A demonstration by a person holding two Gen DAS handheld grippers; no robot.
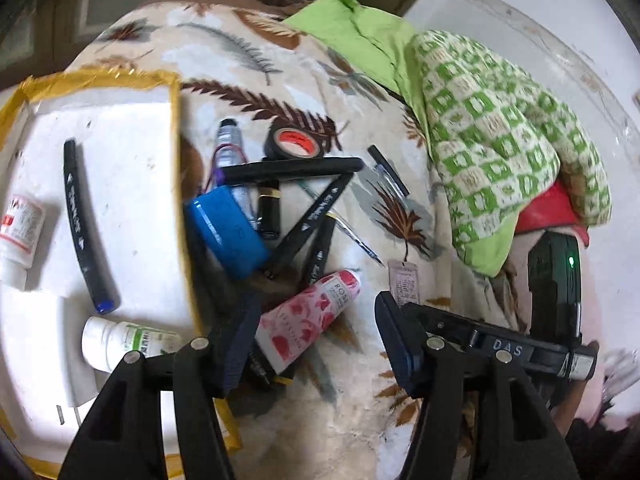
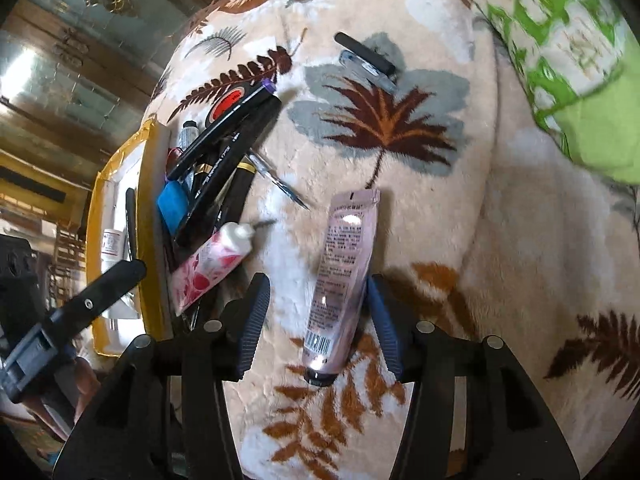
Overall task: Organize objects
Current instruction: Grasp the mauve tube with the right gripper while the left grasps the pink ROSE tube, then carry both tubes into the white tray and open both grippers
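Landmark: the white tray (image 1: 132, 216), edged in yellow tape and lying on the leaf-patterned blanket (image 1: 360, 408) of a bed, is being used as the reference for every place below.
Already sorted: inside the tray a white bottle with red print (image 1: 20, 236), a black marker with a blue end (image 1: 86, 228) and a white bottle with a green label (image 1: 124, 342) are lying, so the task is being judged as partly done.
Still waiting: just beside the tray's right edge a pile is lying untouched: a blue block (image 1: 228, 228), black markers (image 1: 292, 168), a roll of black tape (image 1: 294, 144) and a rose-printed tube (image 1: 312, 316); farther right a pen (image 1: 388, 172) is lying apart.
Pale pink tube (image 2: 344, 280): it is lying on the blanket well to the right of the tray, between the right jaws.
Left tongs (image 1: 316, 344): they are being held spread wide over the rose-printed tube, tilted downward, with nothing clamped.
Right tongs (image 2: 316, 320): they are being held parted and steeply downward; one pad (image 2: 380, 320) is looking close to the pink tube, the other is standing clear, so no grip is being judged.
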